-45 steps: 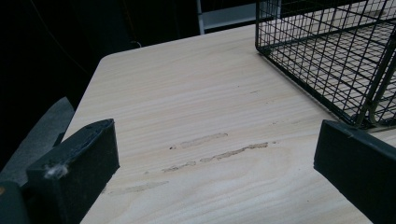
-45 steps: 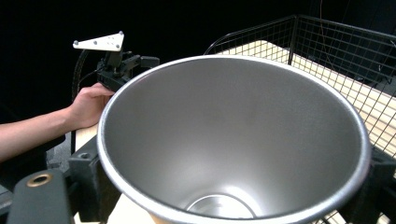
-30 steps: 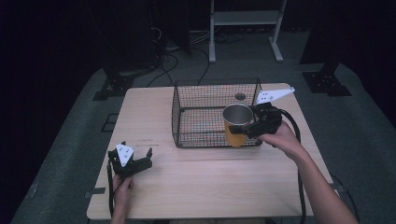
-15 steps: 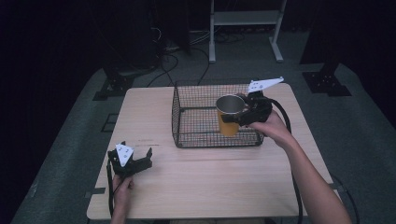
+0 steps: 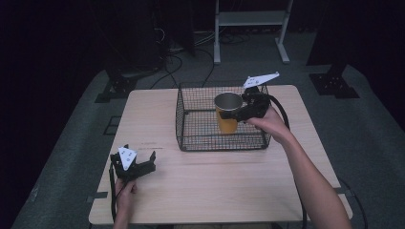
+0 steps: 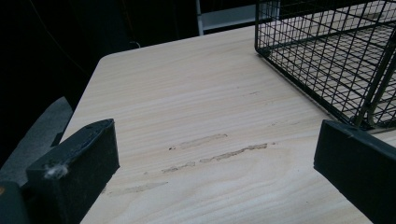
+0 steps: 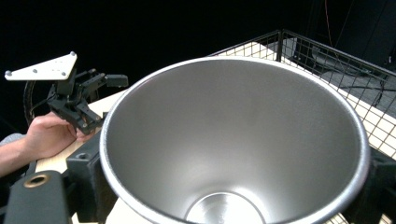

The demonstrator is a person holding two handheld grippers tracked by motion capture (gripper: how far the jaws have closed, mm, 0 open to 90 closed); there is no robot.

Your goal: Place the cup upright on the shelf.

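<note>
We hold the orange steel-lined cup (image 5: pixel 228 114) upright over the black wire basket (image 5: pixel 191 129), the right gripper (image 5: pixel 237 113) clamped on its wall. We should lower it straight, clear of the mesh. The right gripper view reveals its empty interior; the left gripper (image 5: pixel 143 164) rests with jaws apart on the wooden table (image 5: pixel 215 186).

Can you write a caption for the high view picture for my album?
The right gripper holds an orange cup over the wire basket; the left gripper rests open on the table.
</note>
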